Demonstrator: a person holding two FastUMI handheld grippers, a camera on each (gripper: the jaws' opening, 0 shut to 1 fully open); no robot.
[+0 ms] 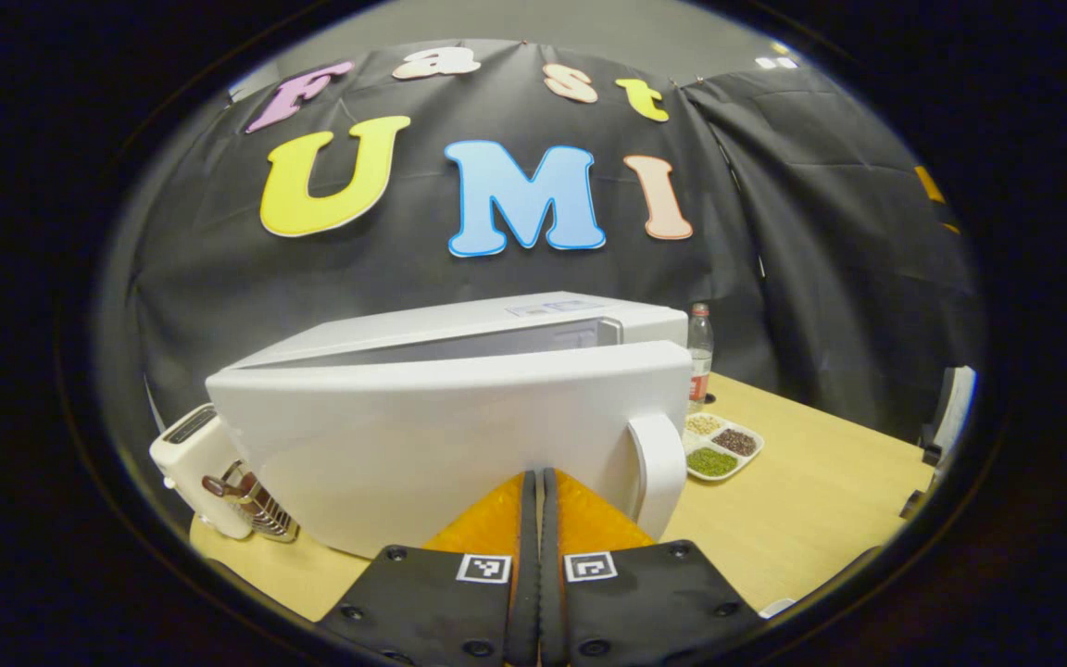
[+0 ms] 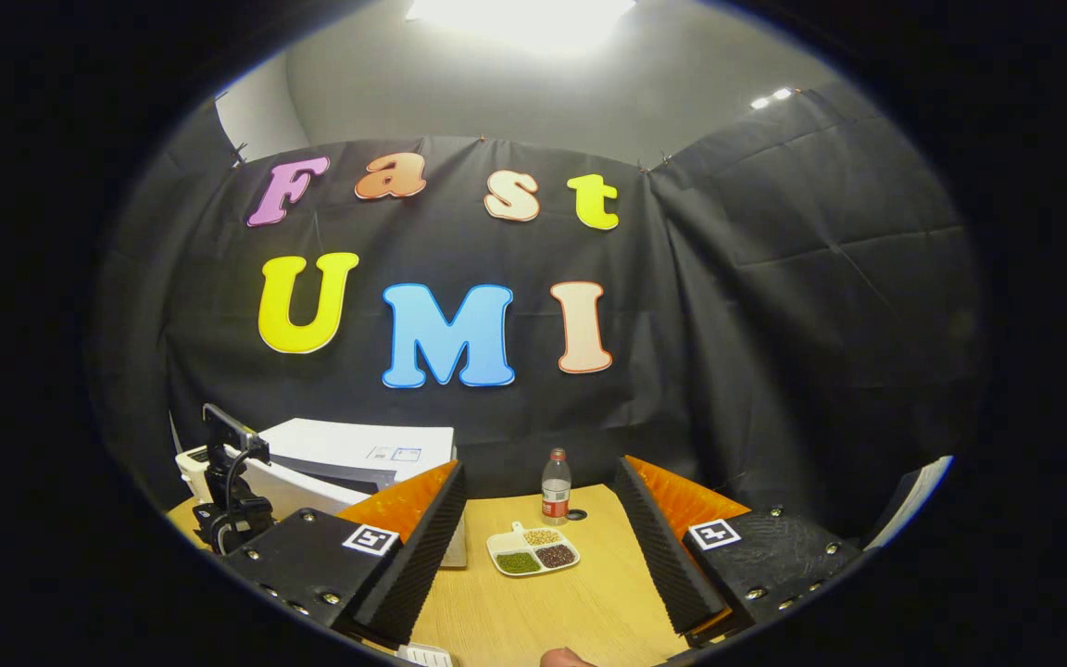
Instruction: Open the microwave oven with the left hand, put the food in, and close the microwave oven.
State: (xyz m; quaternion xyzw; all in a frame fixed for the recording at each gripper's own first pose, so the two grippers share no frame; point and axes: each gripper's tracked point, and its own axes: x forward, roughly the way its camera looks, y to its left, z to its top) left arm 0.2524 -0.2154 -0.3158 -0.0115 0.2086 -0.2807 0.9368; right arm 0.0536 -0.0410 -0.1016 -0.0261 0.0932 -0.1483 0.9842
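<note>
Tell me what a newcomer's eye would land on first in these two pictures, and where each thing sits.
The white microwave oven dominates the left gripper view, its door swung partly open toward the camera, with the left gripper shut just in front of the door beside its handle. In the right gripper view, the right gripper stands wide open over the wooden table, framing a divided dish of food and a plastic bottle behind it.

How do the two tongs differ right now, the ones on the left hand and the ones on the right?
The left tongs are shut, fingers together, right up against the white microwave oven's partly open door. The right tongs are wide open and hold nothing, well back from the white divided plate of grains on the pale wooden table. Both point toward the table.
</note>
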